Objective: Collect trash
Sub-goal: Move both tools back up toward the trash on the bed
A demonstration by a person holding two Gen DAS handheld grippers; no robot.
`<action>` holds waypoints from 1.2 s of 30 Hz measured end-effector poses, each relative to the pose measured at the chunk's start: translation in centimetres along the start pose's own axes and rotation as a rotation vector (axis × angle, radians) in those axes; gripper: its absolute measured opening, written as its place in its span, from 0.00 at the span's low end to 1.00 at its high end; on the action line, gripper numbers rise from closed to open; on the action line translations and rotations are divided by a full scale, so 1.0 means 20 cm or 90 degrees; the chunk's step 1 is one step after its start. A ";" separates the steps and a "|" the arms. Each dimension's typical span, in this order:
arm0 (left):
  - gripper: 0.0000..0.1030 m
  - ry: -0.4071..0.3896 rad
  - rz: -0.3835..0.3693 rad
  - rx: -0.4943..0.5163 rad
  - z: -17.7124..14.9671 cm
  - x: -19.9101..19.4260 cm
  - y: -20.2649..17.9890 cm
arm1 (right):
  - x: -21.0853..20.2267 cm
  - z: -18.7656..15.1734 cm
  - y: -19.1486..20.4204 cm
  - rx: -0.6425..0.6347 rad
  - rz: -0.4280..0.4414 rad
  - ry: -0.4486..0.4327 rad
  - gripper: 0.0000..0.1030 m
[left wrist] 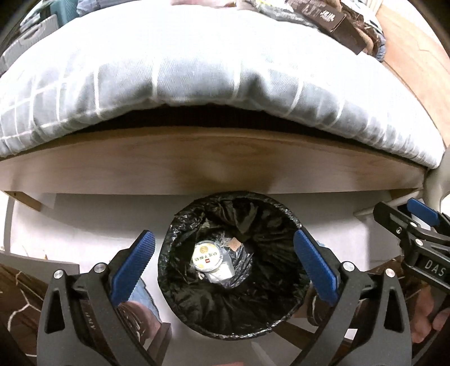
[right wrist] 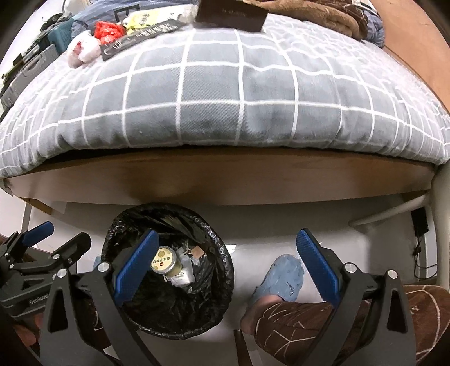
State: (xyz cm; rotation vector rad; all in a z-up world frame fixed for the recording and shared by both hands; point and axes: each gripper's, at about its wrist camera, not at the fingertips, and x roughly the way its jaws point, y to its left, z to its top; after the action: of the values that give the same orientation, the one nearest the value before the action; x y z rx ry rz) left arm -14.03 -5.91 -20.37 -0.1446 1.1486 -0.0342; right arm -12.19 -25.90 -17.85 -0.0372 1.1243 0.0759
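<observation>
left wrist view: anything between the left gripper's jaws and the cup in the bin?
Nothing. The left gripper hangs open above the bin, and the left wrist view looks straight down past the black liner to the cup at the bottom.

Glossy plastic bin liner (crinkly, blk)

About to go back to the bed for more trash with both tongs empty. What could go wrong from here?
1. The bin stands close under the bed frame; a low swing of the left tongs could tip it.
2. The remaining trash, like the red wrapper, lies beside a dark box and brown blanket: easy to grab the wrong thing.
3. The person's foot sits right below the right tongs.
</observation>
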 end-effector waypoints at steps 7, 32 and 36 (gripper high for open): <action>0.94 -0.029 -0.001 -0.005 0.04 -0.17 0.01 | -0.15 0.06 0.01 -0.010 -0.008 -0.030 0.92; 0.94 -0.110 0.014 -0.021 0.32 -0.61 0.02 | -0.60 0.31 -0.05 -0.005 0.028 -0.142 0.92; 0.94 -0.116 0.018 -0.022 0.39 -0.63 0.02 | -0.62 0.39 -0.06 -0.008 0.031 -0.148 0.92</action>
State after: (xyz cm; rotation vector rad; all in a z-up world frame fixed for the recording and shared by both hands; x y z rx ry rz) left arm -12.01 -3.54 -5.86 -0.1597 0.9699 0.0236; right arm -10.30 -27.14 -3.32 -0.0114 0.8923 0.1276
